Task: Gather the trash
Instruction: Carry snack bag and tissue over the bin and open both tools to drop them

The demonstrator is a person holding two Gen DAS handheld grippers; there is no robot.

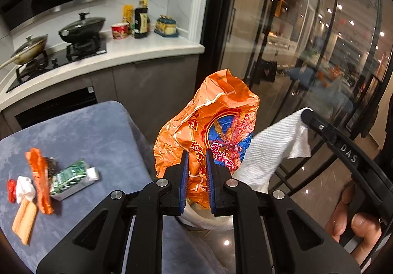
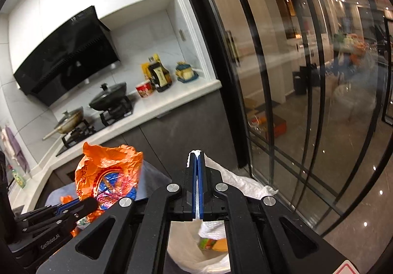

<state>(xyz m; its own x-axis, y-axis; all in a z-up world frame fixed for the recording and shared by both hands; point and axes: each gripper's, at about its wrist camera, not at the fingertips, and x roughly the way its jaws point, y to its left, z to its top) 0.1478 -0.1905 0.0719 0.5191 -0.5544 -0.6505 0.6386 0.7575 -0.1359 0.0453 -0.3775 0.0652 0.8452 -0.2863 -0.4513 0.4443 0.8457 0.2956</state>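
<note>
My left gripper [image 1: 197,153] is shut on a crumpled orange snack wrapper [image 1: 208,116] and holds it upright above a white-lined trash bag [image 1: 208,221]. The wrapper also shows in the right wrist view [image 2: 108,171]. My right gripper [image 2: 198,157] is shut on a white paper towel [image 2: 235,183], held over the open bag [image 2: 186,249], which has trash inside. In the left wrist view the right gripper [image 1: 305,112] pinches the towel [image 1: 272,148] just right of the wrapper. More trash lies on the blue table [image 1: 86,131]: a green carton [image 1: 73,179], an orange wrapper [image 1: 39,180], a white tissue [image 1: 24,188].
A kitchen counter [image 1: 152,45] stands behind with two lidded pans [image 1: 81,27] on a stove, a red cup and bottles. Glass sliding doors [image 1: 307,40] fill the right side. A tan biscuit [image 1: 24,222] and a red scrap lie at the table's left edge.
</note>
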